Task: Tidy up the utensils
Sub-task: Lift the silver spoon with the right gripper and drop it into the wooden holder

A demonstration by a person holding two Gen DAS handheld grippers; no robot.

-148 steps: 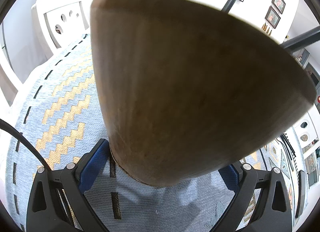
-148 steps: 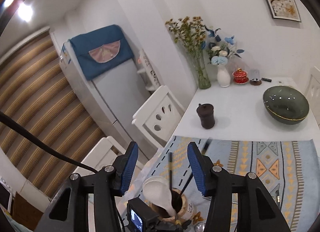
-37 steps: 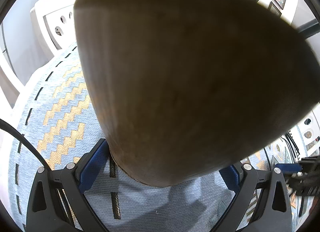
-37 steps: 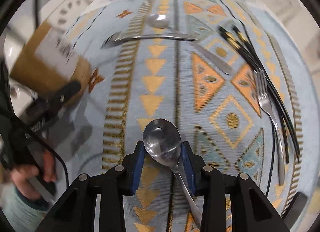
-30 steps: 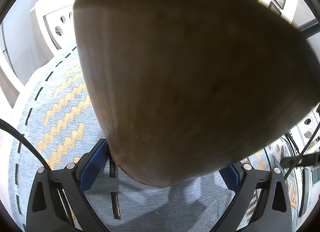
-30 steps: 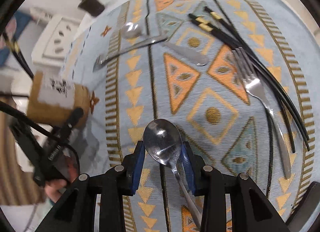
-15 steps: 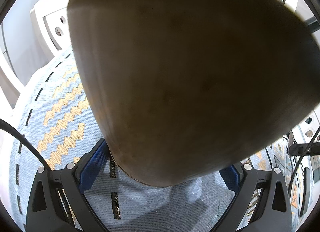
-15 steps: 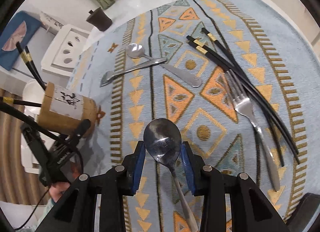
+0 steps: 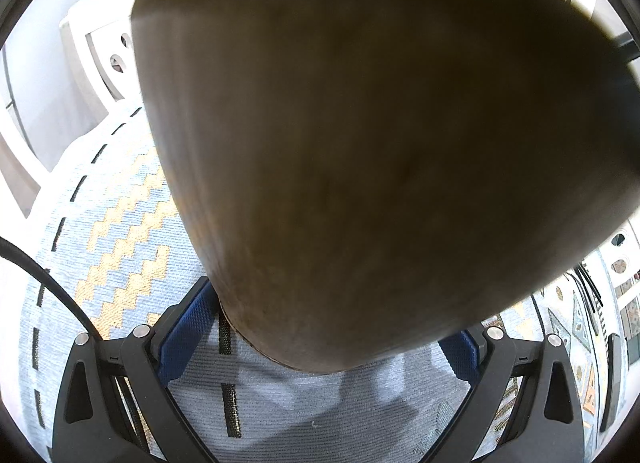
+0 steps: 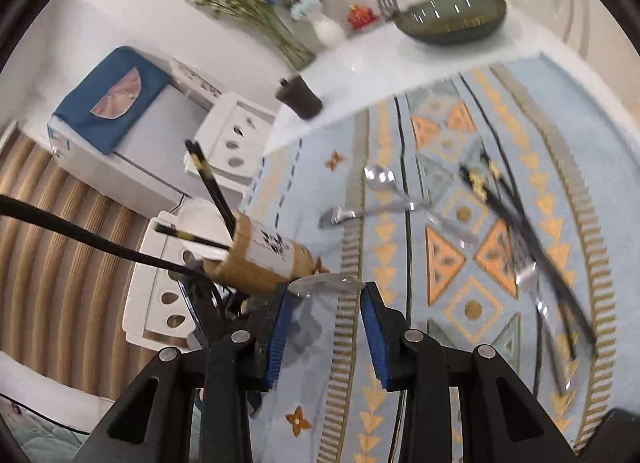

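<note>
Steel spoon (image 10: 326, 286) sits pinched between my right gripper (image 10: 325, 325) pads, bowl level, just beside the bamboo utensil holder (image 10: 262, 259) my left gripper (image 9: 320, 339) clamps at its base. Tip the handle down to enter the holder's mouth, clearing the black chopsticks (image 10: 210, 187) already inside; a fork (image 10: 538, 303), more chopsticks and another spoon (image 10: 380, 177) lie well apart on the patterned cloth (image 10: 460, 223).

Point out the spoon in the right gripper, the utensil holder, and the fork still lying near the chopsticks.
spoon (image 10: 326, 286): right wrist view, bowl between the fingers.
utensil holder (image 10: 264, 259): right wrist view, labelled side wall.
fork (image 10: 532, 283): right wrist view, near the tines.
</note>
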